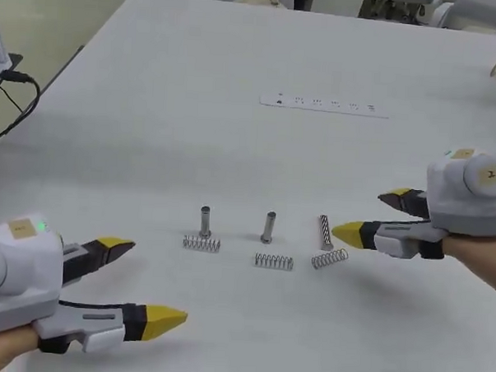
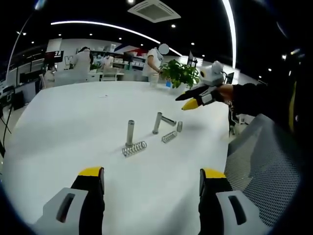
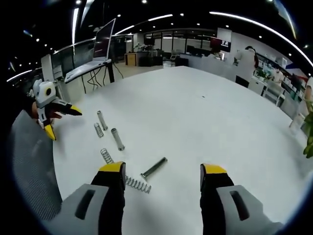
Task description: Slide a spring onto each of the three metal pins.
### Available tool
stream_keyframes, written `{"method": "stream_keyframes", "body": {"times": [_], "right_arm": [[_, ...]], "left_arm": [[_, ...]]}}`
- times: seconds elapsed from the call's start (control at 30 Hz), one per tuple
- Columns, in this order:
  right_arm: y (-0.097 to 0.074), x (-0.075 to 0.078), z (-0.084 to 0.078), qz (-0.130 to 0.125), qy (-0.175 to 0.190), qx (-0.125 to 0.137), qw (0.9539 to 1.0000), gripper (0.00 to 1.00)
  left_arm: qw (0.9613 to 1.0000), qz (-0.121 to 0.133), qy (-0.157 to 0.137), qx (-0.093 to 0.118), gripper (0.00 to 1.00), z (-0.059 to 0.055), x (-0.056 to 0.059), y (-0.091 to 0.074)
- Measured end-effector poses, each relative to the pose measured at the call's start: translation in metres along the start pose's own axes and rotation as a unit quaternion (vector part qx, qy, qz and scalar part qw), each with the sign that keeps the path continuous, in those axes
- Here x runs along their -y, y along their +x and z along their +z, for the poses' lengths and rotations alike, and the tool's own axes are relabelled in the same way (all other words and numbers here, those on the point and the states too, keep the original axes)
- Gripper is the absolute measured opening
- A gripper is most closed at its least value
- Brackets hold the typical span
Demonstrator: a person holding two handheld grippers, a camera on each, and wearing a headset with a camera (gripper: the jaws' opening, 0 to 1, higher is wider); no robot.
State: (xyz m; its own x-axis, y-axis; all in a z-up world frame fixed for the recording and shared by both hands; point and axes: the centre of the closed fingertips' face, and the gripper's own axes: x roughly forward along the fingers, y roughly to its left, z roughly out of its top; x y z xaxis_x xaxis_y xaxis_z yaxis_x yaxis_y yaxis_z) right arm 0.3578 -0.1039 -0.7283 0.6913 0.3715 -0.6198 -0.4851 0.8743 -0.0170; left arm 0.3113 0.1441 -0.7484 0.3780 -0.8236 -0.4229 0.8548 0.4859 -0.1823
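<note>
Two metal pins stand upright on the white table, the left pin and the middle pin. A third pin lies on its side. In front of each pin lies a loose spring: left, middle, right. My right gripper hovers open just right of the lying pin, its own view looking past the spring. Down at the near left, well short of the pins, my left gripper is open with nothing between its jaws.
A flat white strip lies farther back on the table. At the far left edge are a laptop corner and a black cable. Beyond the table stand people and a green plant.
</note>
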Motion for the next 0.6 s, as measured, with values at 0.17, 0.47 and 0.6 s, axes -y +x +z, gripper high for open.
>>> {"method": "stream_keyframes", "body": {"times": [0.17, 0.47, 0.6], "right_arm": [[0.009, 0.001, -0.001, 0.000, 0.008, -0.015, 0.9999, 0.55], [0.025, 0.000, -0.002, 0.001, 0.027, -0.040, 0.9988, 0.43], [0.032, 0.001, -0.004, 0.000, 0.030, -0.053, 0.9981, 0.38]], "left_arm": [[1.0000, 0.000, -0.001, -0.001, 0.76, 0.000, 0.000, 0.000], [1.0000, -0.001, -0.001, -0.001, 0.75, 0.000, 0.001, 0.000], [1.0000, -0.002, -0.002, 0.000, 0.75, 0.000, 0.001, 0.000]]}}
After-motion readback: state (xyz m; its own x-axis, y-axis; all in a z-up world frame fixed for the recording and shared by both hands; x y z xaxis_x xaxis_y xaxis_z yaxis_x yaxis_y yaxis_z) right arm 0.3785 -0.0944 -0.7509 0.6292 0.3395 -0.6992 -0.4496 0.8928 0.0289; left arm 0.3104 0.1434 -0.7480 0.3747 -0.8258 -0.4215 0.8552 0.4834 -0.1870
